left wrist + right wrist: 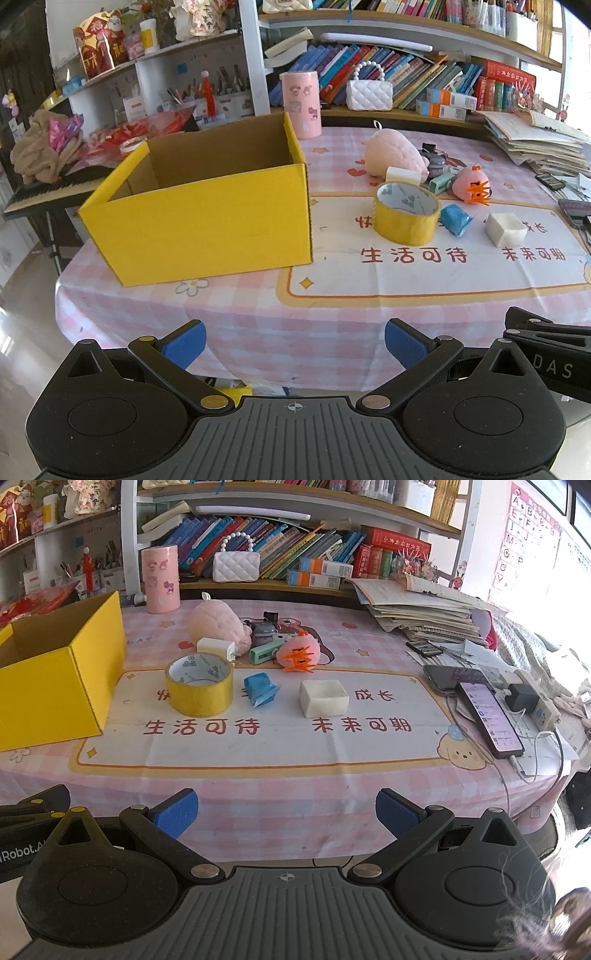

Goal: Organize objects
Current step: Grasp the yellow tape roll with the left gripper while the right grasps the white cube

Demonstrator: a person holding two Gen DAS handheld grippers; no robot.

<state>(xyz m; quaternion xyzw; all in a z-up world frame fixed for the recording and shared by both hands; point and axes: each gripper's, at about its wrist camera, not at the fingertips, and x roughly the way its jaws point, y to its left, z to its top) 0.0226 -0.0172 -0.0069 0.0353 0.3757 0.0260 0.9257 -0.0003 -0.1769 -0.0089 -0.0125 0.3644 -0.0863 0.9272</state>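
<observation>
An open yellow cardboard box (207, 218) (55, 679) stands on the left of the pink checked tablecloth. To its right lie a yellow tape roll (406, 212) (199, 685), a blue wrapped packet (455, 218) (260, 688) and a white cube (505, 229) (323, 698). Behind them sit a pink plush (393, 153) (216, 622), a white charger (216, 647), a green stapler (264, 652) and a pink toy with an orange clip (472, 184) (299, 655). My left gripper (295, 343) and right gripper (286, 812) hover open before the table's near edge, holding nothing.
A pink cylinder (160, 579) and a white quilted handbag (236, 566) stand at the back below shelves of books. Stacked papers (424, 609), two phones (487, 716) and a power strip (532, 698) crowd the right side. A keyboard stand (48, 192) is left of the table.
</observation>
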